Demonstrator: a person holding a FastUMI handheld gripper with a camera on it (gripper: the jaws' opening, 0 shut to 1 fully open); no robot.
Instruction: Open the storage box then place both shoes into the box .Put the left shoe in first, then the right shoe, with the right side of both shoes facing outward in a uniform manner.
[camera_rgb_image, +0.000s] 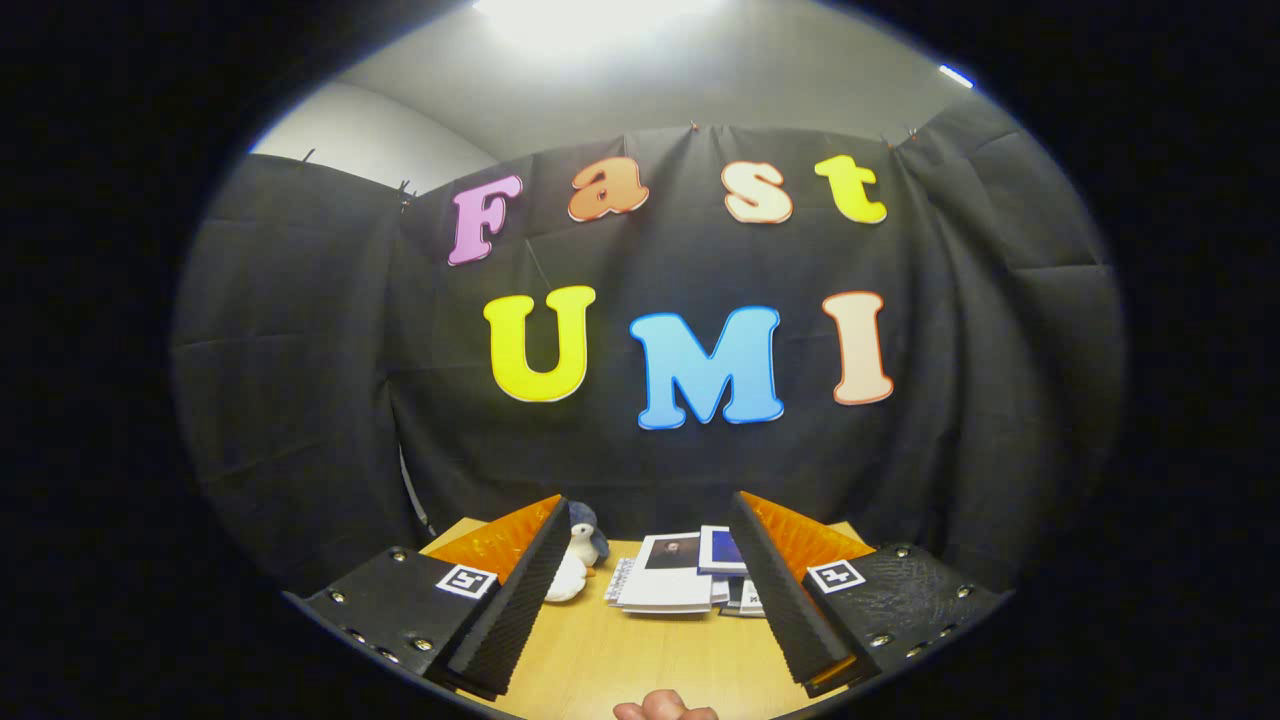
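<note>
My gripper (648, 512) is held up above the wooden table (640, 655), pointed at the booth's back wall. Its two fingers (520, 590) stand wide apart with nothing between them, so it is open. Beyond the fingers, at the far end of the table, lie only a toy and some booklets.
A small white and grey penguin toy (578, 562) stands by the left finger at the table's far edge. A stack of booklets (680, 580) lies between the fingers, farther off. Part of a person's hand (662, 708) shows at the near edge, under the gripper.
</note>
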